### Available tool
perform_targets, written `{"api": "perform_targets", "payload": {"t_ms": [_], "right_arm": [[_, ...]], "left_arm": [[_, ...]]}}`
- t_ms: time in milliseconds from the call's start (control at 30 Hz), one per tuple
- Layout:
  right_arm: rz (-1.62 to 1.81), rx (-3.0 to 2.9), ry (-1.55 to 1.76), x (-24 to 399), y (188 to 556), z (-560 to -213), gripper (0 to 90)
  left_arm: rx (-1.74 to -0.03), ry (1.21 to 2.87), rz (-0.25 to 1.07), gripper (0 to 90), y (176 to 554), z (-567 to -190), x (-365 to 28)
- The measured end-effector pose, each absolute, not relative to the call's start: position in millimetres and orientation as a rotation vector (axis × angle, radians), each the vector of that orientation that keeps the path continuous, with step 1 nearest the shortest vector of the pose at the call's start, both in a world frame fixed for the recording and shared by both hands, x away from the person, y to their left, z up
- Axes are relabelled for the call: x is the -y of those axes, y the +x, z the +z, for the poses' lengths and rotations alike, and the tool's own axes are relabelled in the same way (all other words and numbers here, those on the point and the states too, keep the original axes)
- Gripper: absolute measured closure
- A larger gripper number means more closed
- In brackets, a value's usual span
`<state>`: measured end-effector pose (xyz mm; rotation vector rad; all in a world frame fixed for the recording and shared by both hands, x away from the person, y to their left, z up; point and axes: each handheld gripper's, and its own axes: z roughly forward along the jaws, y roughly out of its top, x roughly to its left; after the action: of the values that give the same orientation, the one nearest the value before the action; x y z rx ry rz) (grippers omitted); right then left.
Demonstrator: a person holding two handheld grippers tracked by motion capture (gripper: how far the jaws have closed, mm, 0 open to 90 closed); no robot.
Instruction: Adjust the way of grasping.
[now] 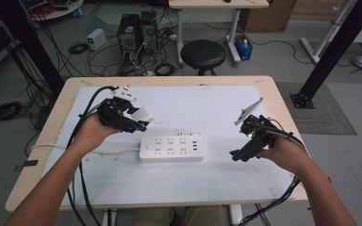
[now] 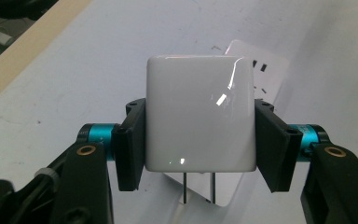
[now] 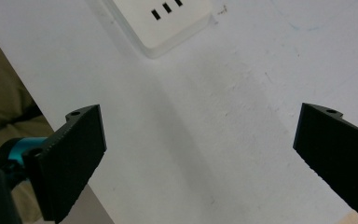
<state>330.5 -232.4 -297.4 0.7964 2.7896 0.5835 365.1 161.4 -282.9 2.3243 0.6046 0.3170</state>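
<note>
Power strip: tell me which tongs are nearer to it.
Left. The left tongs, clamped on a white charger, hang just above the power strip's left end; the right tongs sit open, well off its right end.

power strip (image 3: 168, 21): cut off by top edge | charger (image 2: 199, 114) prongs: tips cropped (bottom edge)

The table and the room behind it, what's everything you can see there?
Table: one, light wood, under a white sheet.
Power strip: one, white, middle of the sheet.
Plug: one, white, two prongs pointing down, clamped in the left gripper.
Stool: one, black, behind the table.
Computer boxes: two, black, on the floor among cables.
Left gripper: one, black, shut on the plug, left of the strip.
Right gripper: one, black, fingers wide apart, right of the strip.
</note>
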Motion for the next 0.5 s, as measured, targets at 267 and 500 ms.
{"api": "perform_targets", "payload": {"t_ms": [267, 500], "right_arm": [[0.77, -2.765, 0.774, 214.8, 320.1, -289.5, 1.7], [0.906, -2.769, 0.849, 198.4, 318.9, -290.3, 1.7]], "left_arm": [[-0.495, 2.351, 0.264, 42.4, 364.7, -286.8, -156.0], [-0.388, 2.35, 0.228, 42.4, 358.5, -291.8, -144.8]]}}
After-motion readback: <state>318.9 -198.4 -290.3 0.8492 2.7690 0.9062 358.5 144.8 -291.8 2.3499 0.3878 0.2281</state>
